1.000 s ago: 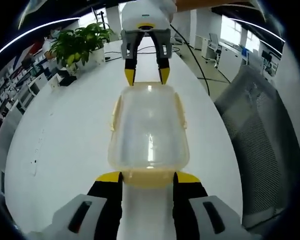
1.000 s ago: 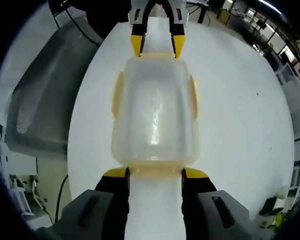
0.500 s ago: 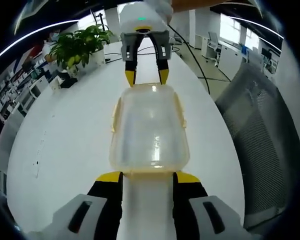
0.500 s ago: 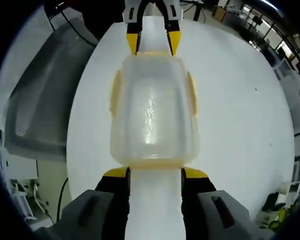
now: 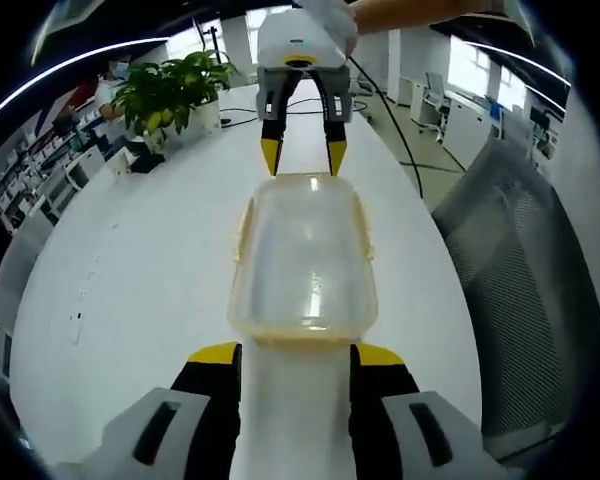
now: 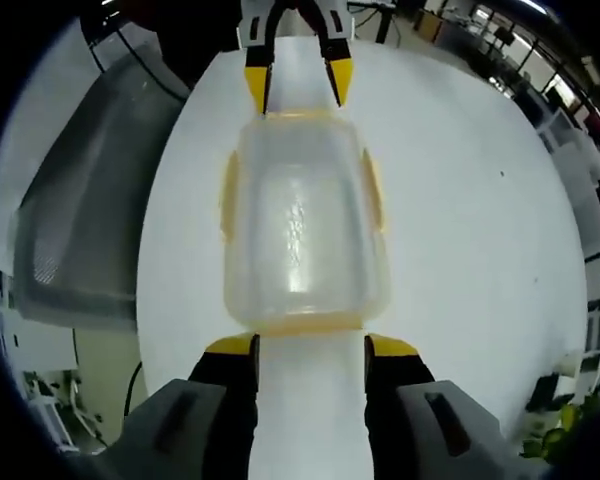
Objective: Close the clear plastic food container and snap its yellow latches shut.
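A clear plastic container (image 5: 302, 260) with its lid on lies lengthwise on the white table (image 5: 120, 280). Yellow latches (image 5: 243, 225) run along its long sides, and another sits at the near end. My left gripper (image 5: 297, 355) is open, its yellow tips just short of the container's near end. My right gripper (image 5: 303, 158) is open at the far end, a hand holding it. In the right gripper view the container (image 6: 300, 225) lies between my right gripper (image 6: 310, 347) and my left gripper (image 6: 297, 85), with side latches (image 6: 373, 190) standing slightly off the walls.
A potted plant (image 5: 170, 90) stands at the far left of the table, and cables (image 5: 380, 95) trail off the far end. A grey mesh chair (image 5: 520, 270) sits close by the table's edge, also visible in the right gripper view (image 6: 75, 190).
Both grippers have drawn back a little from the container's ends, so small gaps now show there. The container has stayed in place, and both grippers remain open.
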{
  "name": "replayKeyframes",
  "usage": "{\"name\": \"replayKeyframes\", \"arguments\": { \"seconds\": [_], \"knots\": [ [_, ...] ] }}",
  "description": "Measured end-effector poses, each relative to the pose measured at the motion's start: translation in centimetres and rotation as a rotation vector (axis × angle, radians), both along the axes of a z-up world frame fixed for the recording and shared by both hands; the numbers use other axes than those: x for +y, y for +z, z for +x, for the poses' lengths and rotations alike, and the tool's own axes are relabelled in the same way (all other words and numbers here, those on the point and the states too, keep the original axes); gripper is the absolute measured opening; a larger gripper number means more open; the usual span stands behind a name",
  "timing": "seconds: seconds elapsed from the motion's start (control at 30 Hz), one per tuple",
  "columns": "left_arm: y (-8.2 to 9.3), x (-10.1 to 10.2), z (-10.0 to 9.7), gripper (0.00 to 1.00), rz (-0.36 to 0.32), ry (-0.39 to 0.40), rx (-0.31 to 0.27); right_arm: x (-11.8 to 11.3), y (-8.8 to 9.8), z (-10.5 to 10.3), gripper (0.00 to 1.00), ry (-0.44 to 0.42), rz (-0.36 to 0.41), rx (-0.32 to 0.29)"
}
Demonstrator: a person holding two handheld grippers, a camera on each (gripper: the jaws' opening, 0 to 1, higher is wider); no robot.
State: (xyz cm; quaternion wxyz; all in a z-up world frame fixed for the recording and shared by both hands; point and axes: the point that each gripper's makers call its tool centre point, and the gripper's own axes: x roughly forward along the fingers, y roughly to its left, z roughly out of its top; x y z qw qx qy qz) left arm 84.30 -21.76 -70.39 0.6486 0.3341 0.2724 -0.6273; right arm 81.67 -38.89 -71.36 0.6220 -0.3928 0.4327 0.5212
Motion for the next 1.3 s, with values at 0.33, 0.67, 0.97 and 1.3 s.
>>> {"name": "replayKeyframes", "arguments": {
  "seconds": [0.33, 0.67, 0.97, 1.3],
  "knots": [
    [0.1, 0.9, -0.2, 0.33, -0.050, 0.173, 0.065, 0.2, 1.2, -0.1, 0.34, -0.141, 0.063, -0.036],
    [0.6, 0.7, 0.3, 0.29, -0.145, 0.431, 0.148, 0.5, 2.0, 1.2, 0.30, -0.374, 0.203, -0.078],
    [0.6, -0.7, -0.3, 0.23, -0.230, 0.604, 0.249, 0.0, 1.0, 1.3, 0.24, -0.672, 0.330, -0.029],
    [-0.8, -0.4, -0.3, 0.18, -0.262, 0.736, 0.340, 0.3, 0.3, 1.2, 0.21, -0.895, 0.487, 0.043]
  ]
}}
